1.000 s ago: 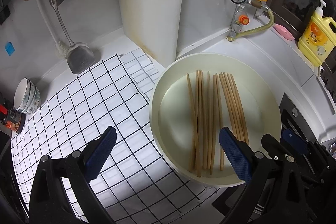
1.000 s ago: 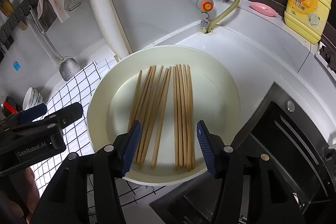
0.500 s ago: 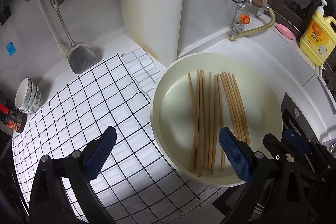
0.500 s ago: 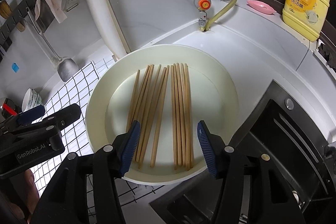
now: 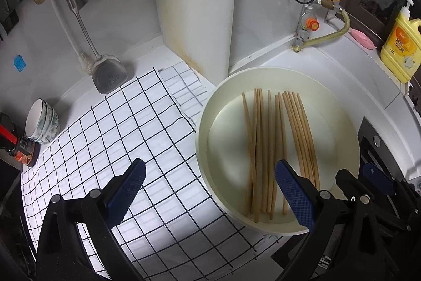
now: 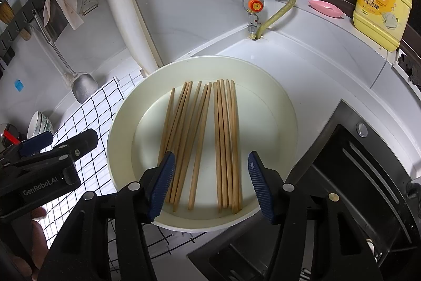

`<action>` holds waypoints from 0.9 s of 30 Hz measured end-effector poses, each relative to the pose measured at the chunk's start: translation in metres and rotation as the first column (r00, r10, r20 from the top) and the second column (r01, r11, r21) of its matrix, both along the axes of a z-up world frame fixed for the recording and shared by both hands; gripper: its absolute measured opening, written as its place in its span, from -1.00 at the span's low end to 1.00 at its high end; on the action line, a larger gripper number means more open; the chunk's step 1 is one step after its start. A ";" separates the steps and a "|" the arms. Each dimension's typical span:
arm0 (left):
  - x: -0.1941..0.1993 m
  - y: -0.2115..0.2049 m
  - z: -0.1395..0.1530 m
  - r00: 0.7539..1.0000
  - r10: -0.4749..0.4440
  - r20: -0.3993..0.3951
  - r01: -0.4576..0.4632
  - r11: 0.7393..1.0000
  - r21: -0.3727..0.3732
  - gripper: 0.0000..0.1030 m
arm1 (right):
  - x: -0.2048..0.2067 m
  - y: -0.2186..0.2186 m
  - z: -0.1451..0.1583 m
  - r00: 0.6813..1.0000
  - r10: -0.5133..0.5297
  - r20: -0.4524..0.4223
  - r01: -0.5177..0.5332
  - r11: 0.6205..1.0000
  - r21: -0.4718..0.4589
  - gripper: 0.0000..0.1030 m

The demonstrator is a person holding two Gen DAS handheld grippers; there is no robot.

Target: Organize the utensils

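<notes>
right wrist view: right gripper (image 6: 210, 186) fingers spread apart, gripping nothing, above the near rim of the basin (image 6: 286, 107); chopsticks (image 6: 202, 141) lie in the basin between and ahead of its fingers. left gripper (image 5: 210, 191) also spread wide, empty; chopsticks beside its right finger (image 5: 294, 194), grid mat (image 5: 118, 128) under its left finger.

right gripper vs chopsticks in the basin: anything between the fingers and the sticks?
Nothing. In the right wrist view the open right gripper hangs over the chopsticks lying in the white basin; no object intervenes.
</notes>
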State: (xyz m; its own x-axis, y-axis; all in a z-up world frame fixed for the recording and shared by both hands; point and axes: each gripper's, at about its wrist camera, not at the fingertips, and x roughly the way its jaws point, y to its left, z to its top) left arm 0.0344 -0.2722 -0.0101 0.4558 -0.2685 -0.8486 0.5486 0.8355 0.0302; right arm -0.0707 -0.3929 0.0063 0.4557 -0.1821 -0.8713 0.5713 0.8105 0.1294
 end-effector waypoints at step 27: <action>0.000 -0.001 -0.003 1.000 -0.006 -0.015 0.006 1.000 -0.020 0.88 | 0.002 0.004 -0.002 1.000 0.004 -0.005 -0.004 1.000 0.008 0.08</action>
